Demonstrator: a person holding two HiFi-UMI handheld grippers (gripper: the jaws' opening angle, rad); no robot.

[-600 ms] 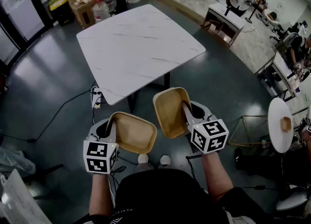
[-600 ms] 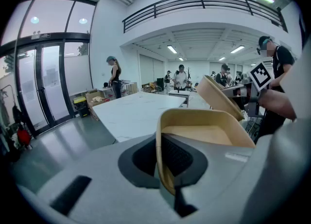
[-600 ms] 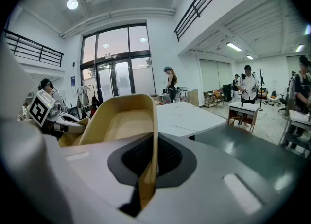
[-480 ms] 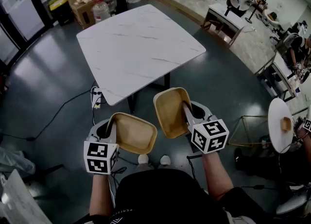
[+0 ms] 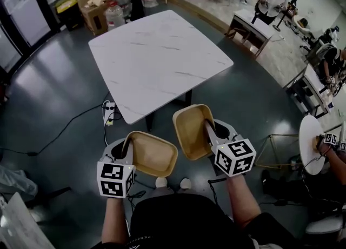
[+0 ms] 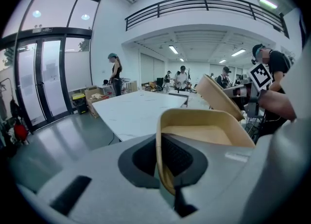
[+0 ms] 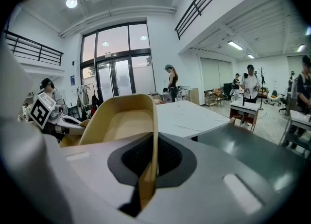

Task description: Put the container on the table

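I hold two tan, shallow, square containers above the dark floor, short of the white marble table [image 5: 157, 53]. My left gripper [image 5: 126, 152] is shut on the left rim of one container [image 5: 154, 153], which lies nearly level; its rim [image 6: 160, 160] is pinched between the jaws. My right gripper [image 5: 208, 134] is shut on the right rim of the other container [image 5: 190, 130], tilted up on its side; that rim [image 7: 150, 164] sits between the jaws. The two containers hang side by side, just apart. The table top [image 6: 141, 111] is bare ahead of both grippers.
A power strip and cables [image 5: 108, 110] lie on the floor by the table's near corner. Cardboard boxes and a water jug [image 5: 102, 7] stand beyond the table. A small round white table [image 5: 311, 145], desks and people fill the right side. A person [image 6: 114, 75] stands behind the table.
The view has shifted a little: the table sits slightly nearer and to the right in the picture. Both grippers keep their hold on the containers, and sit a little lower in the picture.
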